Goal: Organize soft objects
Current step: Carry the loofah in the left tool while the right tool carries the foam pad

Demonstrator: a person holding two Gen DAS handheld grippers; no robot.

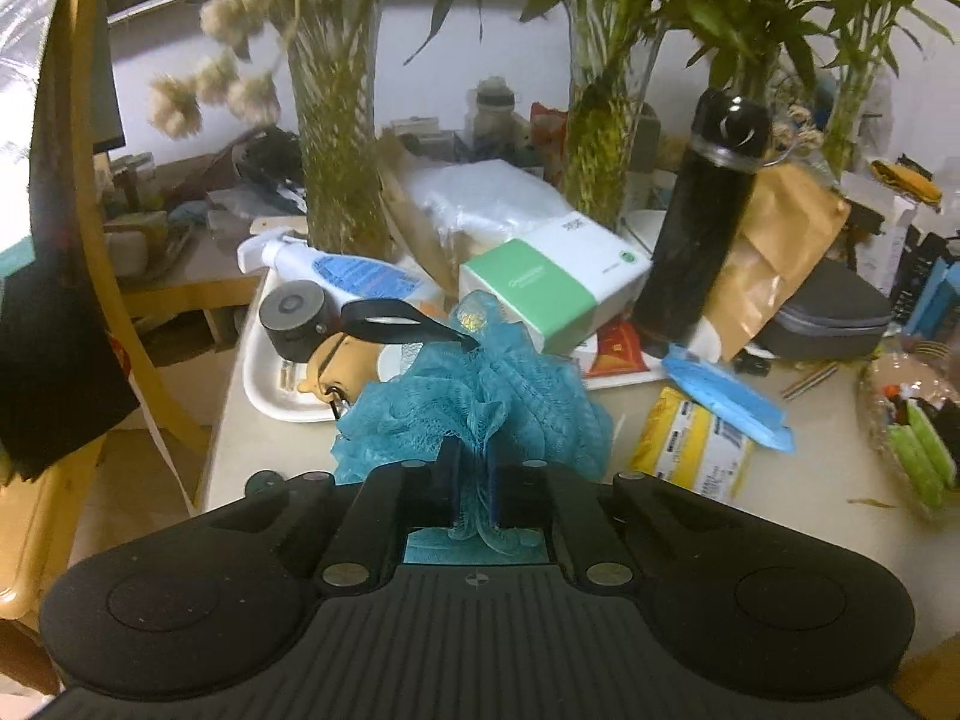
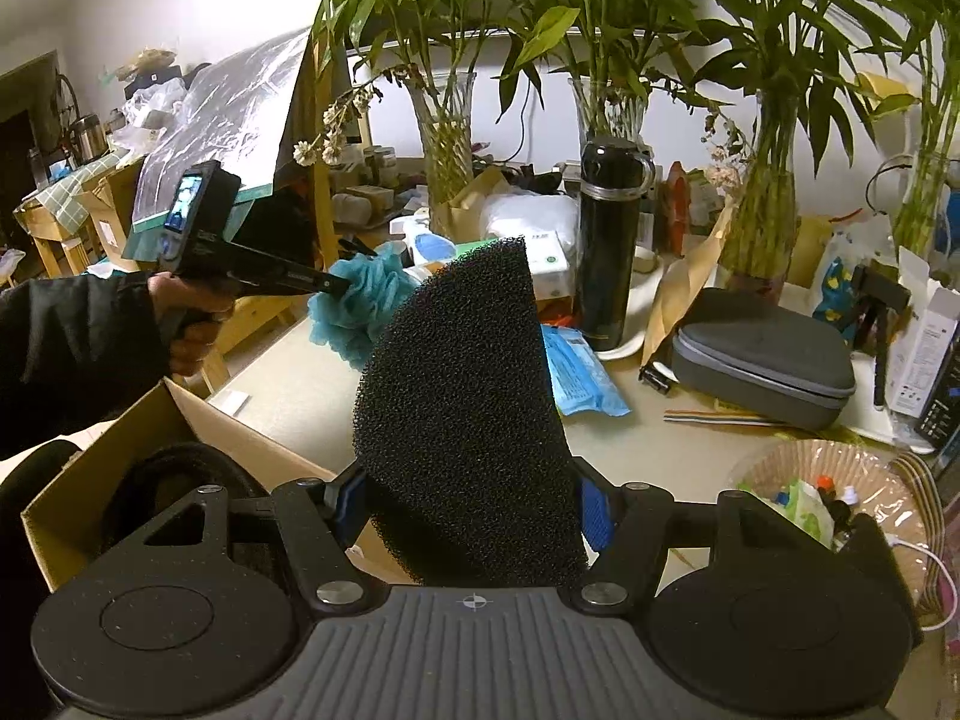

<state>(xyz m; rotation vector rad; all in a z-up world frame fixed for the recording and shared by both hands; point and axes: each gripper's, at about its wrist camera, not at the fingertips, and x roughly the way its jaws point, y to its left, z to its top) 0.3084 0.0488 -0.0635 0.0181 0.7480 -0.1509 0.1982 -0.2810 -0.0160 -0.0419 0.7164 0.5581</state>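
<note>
The black foam sponge (image 2: 462, 408) sits clamped in the right gripper (image 2: 471, 507), held up in the air over the near edge of the table (image 2: 654, 450). It looks light and springy, coarse enough not to slip, and it should squash wherever it is pinched; a hold low on its wide base, as now, seems the steadiest. Its long axis runs nearly upright, the narrower tip pointing up and a little to the right, away from the camera.

The blue mesh bath puff (image 1: 480, 402) hangs pinched in the left gripper (image 1: 474, 492), jaws closed tight on a bunch of its netting, above the table's left side. It seems almost weightless, floppy and shapeless, so any gathered fold will serve as a handle; its black loop (image 1: 390, 324) points up and leftward.

Below the sponge to the left stands an open cardboard box (image 2: 198, 420) with something dark inside, probably where both belong. Further back are a black flask (image 2: 609, 240), a grey zip case (image 2: 762, 360) and vases of bamboo (image 2: 447, 138).
</note>
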